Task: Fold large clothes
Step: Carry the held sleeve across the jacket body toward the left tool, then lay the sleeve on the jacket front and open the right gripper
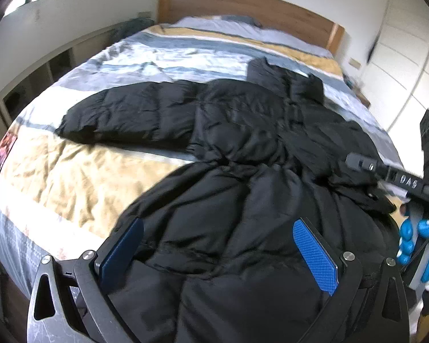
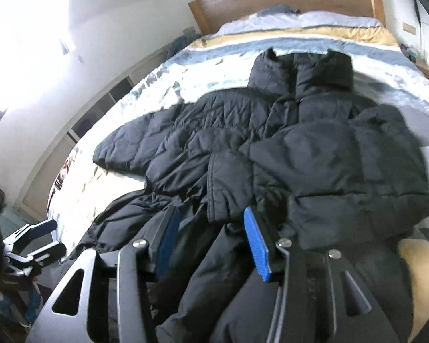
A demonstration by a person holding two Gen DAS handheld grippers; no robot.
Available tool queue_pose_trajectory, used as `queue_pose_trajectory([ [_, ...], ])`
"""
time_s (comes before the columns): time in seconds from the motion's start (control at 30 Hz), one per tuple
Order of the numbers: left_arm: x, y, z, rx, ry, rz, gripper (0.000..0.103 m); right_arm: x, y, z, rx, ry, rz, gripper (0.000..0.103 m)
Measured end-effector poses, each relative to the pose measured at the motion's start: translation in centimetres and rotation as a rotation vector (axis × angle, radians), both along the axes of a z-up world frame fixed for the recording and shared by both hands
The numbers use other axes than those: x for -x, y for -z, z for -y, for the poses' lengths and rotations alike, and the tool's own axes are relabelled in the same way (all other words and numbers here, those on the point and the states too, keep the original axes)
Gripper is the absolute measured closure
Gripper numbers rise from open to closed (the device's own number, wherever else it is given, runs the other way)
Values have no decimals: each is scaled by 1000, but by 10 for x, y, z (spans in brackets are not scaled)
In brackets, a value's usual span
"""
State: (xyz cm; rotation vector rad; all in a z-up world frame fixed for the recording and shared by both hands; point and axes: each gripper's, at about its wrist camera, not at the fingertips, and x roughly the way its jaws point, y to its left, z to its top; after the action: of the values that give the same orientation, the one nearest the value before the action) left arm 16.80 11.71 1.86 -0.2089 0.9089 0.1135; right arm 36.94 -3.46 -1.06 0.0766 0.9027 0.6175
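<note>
A black puffer jacket [image 1: 237,131] lies spread on the bed, collar toward the headboard, one sleeve [image 1: 123,114] stretched to the left. In the right wrist view the jacket [image 2: 314,148] has its right sleeve folded across the body, cuff [image 2: 228,188] toward me. My left gripper [image 1: 217,228] is open over the jacket's lower hem, its blue pads wide apart with fabric between them. My right gripper [image 2: 211,223] is open just in front of the folded cuff. The left gripper also shows at the lower left of the right wrist view [image 2: 40,237].
The bed [image 1: 80,177] has a striped yellow, grey and white cover and a wooden headboard [image 1: 243,5]. Low shelving [image 1: 43,65] runs along the left wall. White cupboards [image 1: 400,65] stand on the right. A gloved hand [image 1: 420,245] holds the right gripper.
</note>
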Motion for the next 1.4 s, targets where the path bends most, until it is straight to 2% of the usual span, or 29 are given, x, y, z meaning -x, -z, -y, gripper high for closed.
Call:
queue_pose_trajectory([
  [0.2,-13,-16,38,-60,73,14,1,1,-24,55,34,110,52,57],
  [0.4,-48,-25,75,-82,128,32,1,-9,-30,122,72,247,69,57],
  [0.57,-87,-25,107,-97,168,40,1,-27,-24,157,117,313,85,57],
  [0.77,-146,-15,143,-101,204,40,1,-51,-1,172,147,352,80,57],
  [0.97,-193,8,165,-98,226,33,1,-77,31,168,147,369,53,57],
  [1.13,-223,43,171,-108,225,-5,1,-89,54,156,172,365,46,57],
  [1.23,-233,68,167,-124,211,-46,1,-94,64,151,175,361,37,57],
  [1.4,-236,95,150,-105,186,-85,0,-96,72,149,184,350,31,57],
])
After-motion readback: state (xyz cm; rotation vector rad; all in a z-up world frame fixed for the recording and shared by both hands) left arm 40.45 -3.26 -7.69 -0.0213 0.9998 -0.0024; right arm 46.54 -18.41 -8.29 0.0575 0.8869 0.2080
